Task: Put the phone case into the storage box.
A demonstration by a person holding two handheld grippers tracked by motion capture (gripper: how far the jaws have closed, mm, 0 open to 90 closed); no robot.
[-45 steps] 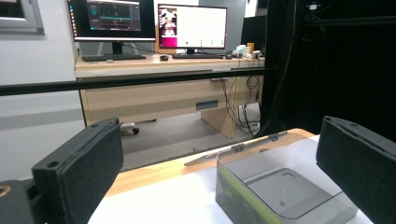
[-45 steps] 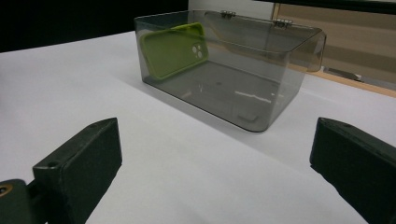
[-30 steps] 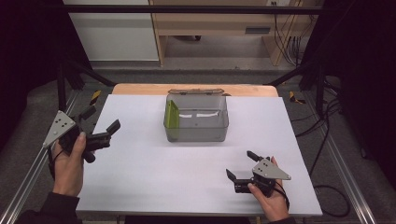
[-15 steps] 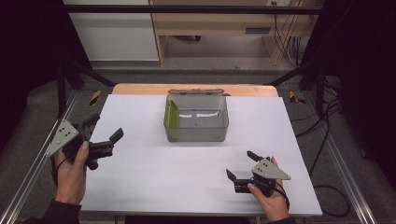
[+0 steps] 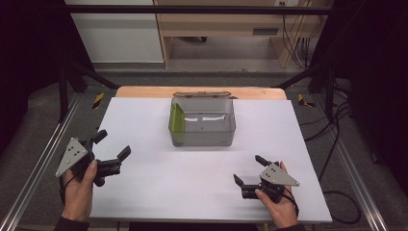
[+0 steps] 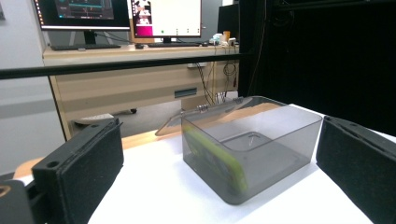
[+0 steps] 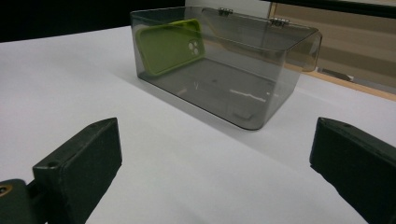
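One box [image 5: 202,122], one green case [image 5: 177,120], two grippers

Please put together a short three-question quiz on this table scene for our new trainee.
1. True or false: the left gripper is shut on the green phone case.
2. Where does the phone case stand? A) flat on the white table B) upright against one end wall inside the clear grey box C) between the right gripper's jaws
3. In what state is the box's hinged lid?

Key
1. False: both the left gripper and the right gripper are open and apart from the box.
2. B
3. It is open, swung back behind the box's far edge.
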